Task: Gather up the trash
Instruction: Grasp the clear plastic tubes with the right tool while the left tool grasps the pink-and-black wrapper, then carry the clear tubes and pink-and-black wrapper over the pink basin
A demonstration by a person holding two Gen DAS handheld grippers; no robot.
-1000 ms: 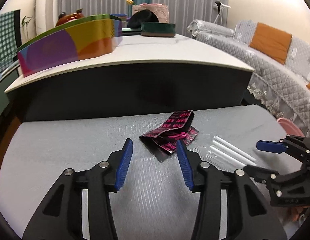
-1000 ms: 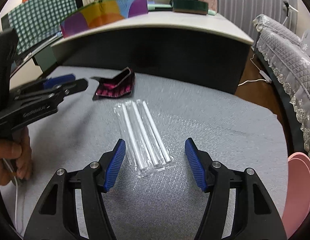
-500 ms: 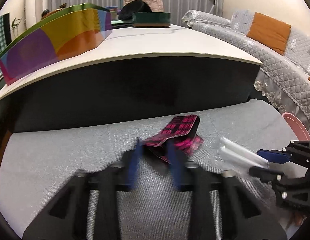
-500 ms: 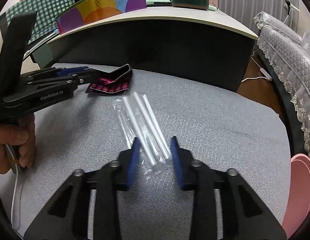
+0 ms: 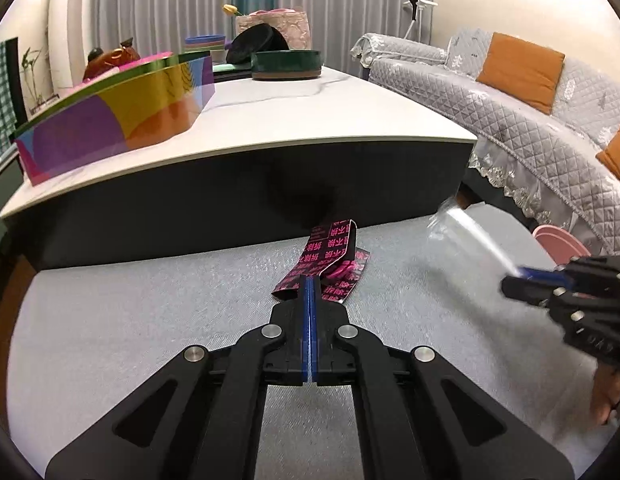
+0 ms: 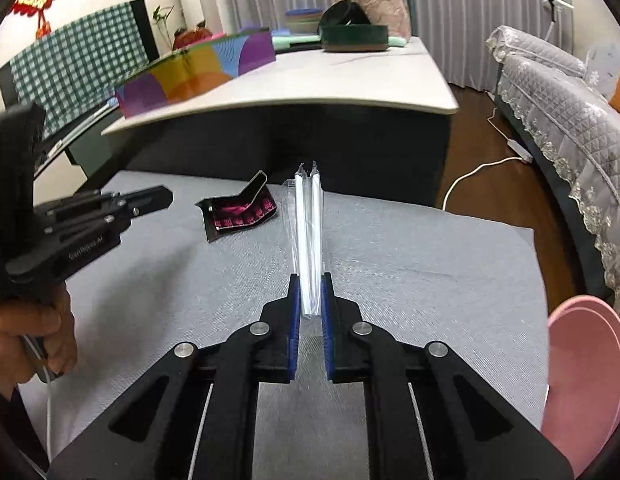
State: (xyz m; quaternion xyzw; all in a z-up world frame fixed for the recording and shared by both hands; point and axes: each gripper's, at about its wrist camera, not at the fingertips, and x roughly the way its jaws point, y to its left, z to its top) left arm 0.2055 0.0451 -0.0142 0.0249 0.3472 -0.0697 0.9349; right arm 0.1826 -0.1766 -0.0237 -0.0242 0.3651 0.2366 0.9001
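A black and pink wrapper [image 5: 330,248] lies on the grey padded surface [image 5: 129,320]. My left gripper [image 5: 310,278] is shut, and in its own view its tips cover the wrapper's near corner. In the right wrist view the left gripper [image 6: 167,198] stands just left of the wrapper [image 6: 237,212], with a strip of grey between them. My right gripper [image 6: 310,284] is closing its jaws on a clear packet of white straws [image 6: 308,220], which sticks up off the surface between the pads. The left wrist view shows that packet [image 5: 466,228] raised in the right gripper [image 5: 514,276].
A low white-topped table [image 5: 310,120] with a colourful box [image 5: 109,120] and a green dish stands just beyond the surface. A pink bin [image 6: 582,380] sits at the right edge. A grey quilted sofa [image 5: 510,92] is on the right, and a white cord [image 6: 482,168] lies on the floor.
Both grippers went from open to closed. The right one closed on the straw packet and lifted it off the surface. The left one closed at the wrapper's corner and drew back slightly.
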